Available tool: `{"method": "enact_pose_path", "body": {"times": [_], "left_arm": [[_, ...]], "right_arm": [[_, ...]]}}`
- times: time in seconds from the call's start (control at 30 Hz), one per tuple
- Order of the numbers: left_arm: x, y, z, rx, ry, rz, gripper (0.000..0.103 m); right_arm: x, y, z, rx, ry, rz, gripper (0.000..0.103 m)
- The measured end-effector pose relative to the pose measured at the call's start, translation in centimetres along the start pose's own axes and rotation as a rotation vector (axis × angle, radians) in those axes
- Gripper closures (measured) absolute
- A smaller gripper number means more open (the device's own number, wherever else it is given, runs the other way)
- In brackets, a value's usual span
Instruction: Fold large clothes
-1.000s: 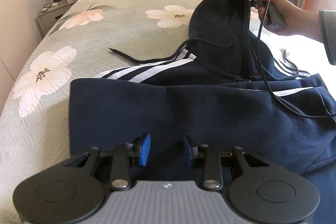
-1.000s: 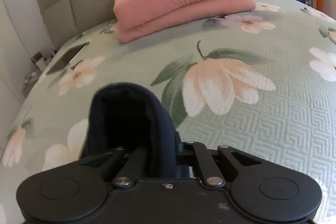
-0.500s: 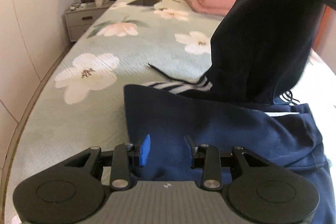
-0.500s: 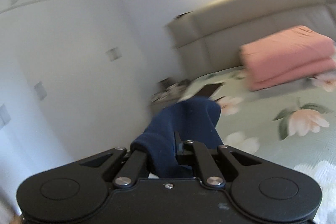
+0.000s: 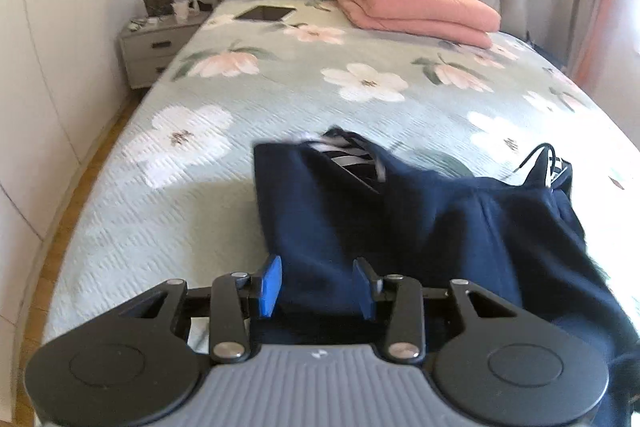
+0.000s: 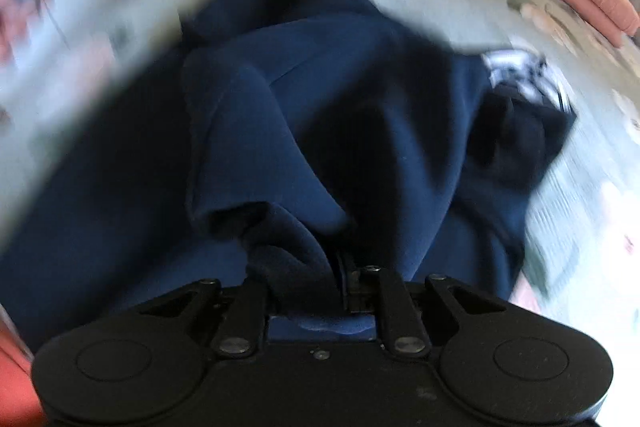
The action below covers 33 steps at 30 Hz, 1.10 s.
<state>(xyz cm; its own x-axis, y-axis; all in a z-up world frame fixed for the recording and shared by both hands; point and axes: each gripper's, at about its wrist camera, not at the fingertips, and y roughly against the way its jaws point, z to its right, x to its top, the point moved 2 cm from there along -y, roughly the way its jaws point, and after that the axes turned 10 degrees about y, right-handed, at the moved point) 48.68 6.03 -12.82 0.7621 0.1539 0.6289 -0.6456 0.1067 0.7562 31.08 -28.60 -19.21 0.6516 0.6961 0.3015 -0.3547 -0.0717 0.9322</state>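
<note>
Hoodie (image 5: pixel 420 219) edge in right gripper (image 6: pixel 304 283)

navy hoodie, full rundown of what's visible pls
The navy hoodie is dark blue, fleece-like fabric with white stripes near its far edge and a dark drawstring at its right. It lies bunched and creased on the floral bedspread, partly folded over itself. The left gripper has open jaws with fabric between them. The right gripper is shut on a bunched fold. The right wrist view is motion-blurred.
</note>
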Motion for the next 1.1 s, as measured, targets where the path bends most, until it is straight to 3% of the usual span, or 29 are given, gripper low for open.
{"method": "enact_pose_path", "body": {"times": [0.2,0.27,0.3,0.37,0.4,0.43,0.5,0.57,0.67,0.8,0.9,1.0,1.1], "left_arm": [[-0.7,-0.1,3.9,-0.075,-0.094,-0.008,0.061],[-1.2,0.1,5.3,-0.072,-0.141,0.007,0.06],[-1.3,0.2,5.7,-0.076,-0.15,0.01,0.06],[-1.4,0.2,6.2,-0.109,-0.14,0.002,0.059],[-1.4,0.0,6.3,-0.128,-0.131,-0.006,0.058],[-1.4,-0.3,6.4,-0.148,-0.123,-0.018,0.057],[-1.6,-1.0,6.4,-0.188,-0.11,-0.04,0.056],[-1.8,-2.7,6.7,-0.256,-0.09,-0.076,0.051],[-2.4,-6.8,7.8,-0.363,-0.074,-0.176,0.049],[-4.1,-11.8,9.2,-0.481,-0.019,-0.387,0.059],[-5.5,-9.2,8.9,-0.612,-0.099,-0.435,0.058],[-8.8,-6.1,7.3,-0.755,-0.168,-0.664,0.056],[-10.9,-3.7,6.2,-0.716,-0.295,-0.715,0.054]], "right_arm": [[2.5,3.2,-2.0,-0.067,0.05,0.232,0.08],[2.7,4.2,-2.6,-0.016,0.073,0.252,0.063],[2.3,4.3,-3.0,0.008,0.09,0.236,0.046],[1.0,4.3,-3.7,0.067,0.191,0.177,0.041],[0.2,4.4,-4.2,0.068,0.257,0.156,0.025],[-0.4,4.6,-4.5,0.045,0.317,0.158,0.019],[-1.2,5.1,-4.5,0.026,0.369,0.159,0.019],[-1.0,4.9,-2.8,0.055,0.272,0.165,0.019],[-0.5,4.0,-0.1,0.091,0.018,0.198,0.019],[0.2,1.2,3.8,0.18,-0.299,0.211,0.02],[-1.0,1.4,5.1,0.206,-0.382,0.225,0.02],[-2.2,1.3,5.4,0.181,-0.41,0.201,0.02],[-1.7,0.0,6.1,0.161,-0.45,0.197,0.02]]}}
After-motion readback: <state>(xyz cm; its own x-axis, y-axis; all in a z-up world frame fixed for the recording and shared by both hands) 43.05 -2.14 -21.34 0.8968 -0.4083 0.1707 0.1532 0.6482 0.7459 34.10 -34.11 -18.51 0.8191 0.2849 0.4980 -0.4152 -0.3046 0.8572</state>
